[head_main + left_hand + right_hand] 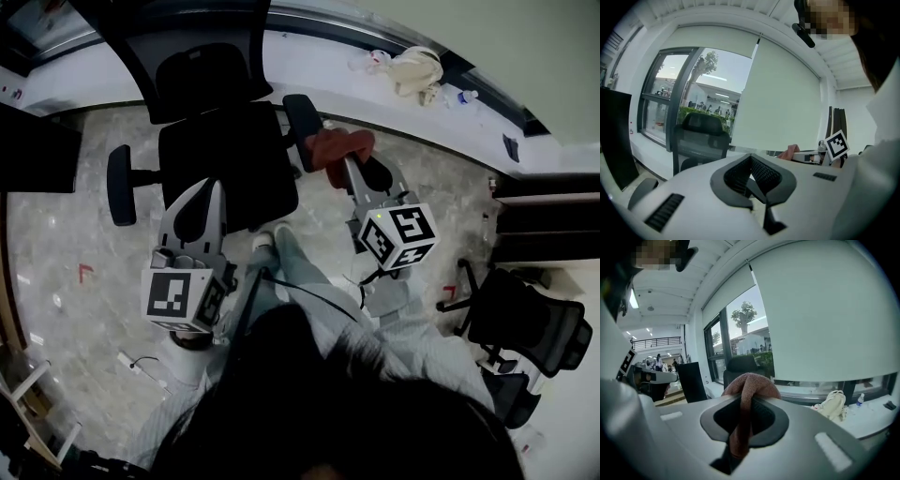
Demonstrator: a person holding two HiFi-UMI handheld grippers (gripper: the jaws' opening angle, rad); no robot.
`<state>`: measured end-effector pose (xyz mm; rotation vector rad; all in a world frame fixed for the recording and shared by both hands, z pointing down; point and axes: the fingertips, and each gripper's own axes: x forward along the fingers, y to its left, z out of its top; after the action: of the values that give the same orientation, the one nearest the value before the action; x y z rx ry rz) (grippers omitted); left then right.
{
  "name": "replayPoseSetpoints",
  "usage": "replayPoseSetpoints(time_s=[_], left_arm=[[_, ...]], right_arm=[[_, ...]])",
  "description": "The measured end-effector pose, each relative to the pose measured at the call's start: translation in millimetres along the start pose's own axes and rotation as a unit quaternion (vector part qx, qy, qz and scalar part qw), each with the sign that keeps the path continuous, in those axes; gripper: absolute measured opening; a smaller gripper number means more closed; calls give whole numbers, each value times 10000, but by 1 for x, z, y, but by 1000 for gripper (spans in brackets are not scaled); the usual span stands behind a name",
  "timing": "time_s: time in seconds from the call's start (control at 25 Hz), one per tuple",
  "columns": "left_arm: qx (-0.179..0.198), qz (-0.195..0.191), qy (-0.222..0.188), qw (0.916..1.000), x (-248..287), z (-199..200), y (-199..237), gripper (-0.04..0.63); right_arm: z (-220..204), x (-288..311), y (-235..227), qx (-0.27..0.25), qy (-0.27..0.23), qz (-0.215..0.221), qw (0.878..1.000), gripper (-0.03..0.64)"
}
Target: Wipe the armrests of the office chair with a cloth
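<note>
A black office chair (pixel 225 159) stands in front of me, with its left armrest (pixel 120 185) and right armrest (pixel 302 129) sticking out at the sides. My right gripper (pixel 354 167) is shut on a reddish-brown cloth (pixel 339 148), which hangs bunched right beside the right armrest; I cannot tell whether it touches. In the right gripper view the cloth (pixel 749 390) is folded over between the jaws of that gripper (pixel 743 413). My left gripper (pixel 202 199) hovers over the seat's near edge. Its jaws (pixel 751 176) are shut with nothing between them.
A beige bag (pixel 417 70) and a bottle (pixel 466 97) lie on the window ledge behind the chair. A second black chair (pixel 525 328) stands at the right. A dark monitor (pixel 33 150) is at the left. A cable (pixel 131 361) lies on the floor.
</note>
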<state>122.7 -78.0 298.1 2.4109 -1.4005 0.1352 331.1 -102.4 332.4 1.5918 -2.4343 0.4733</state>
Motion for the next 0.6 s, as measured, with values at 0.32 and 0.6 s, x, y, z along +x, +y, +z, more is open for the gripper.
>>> replayPoseSetpoints(time_s=[0.32,0.6], left_arm=[[-67,182,542,9983,32,-29,25,4],[-240,196,1045,9940,47,-74,37,4]], right_arm=[[-22,110,-58,-213,325,-42,9992,26],[-76,249,-106,-911,1069,288,9897,26]])
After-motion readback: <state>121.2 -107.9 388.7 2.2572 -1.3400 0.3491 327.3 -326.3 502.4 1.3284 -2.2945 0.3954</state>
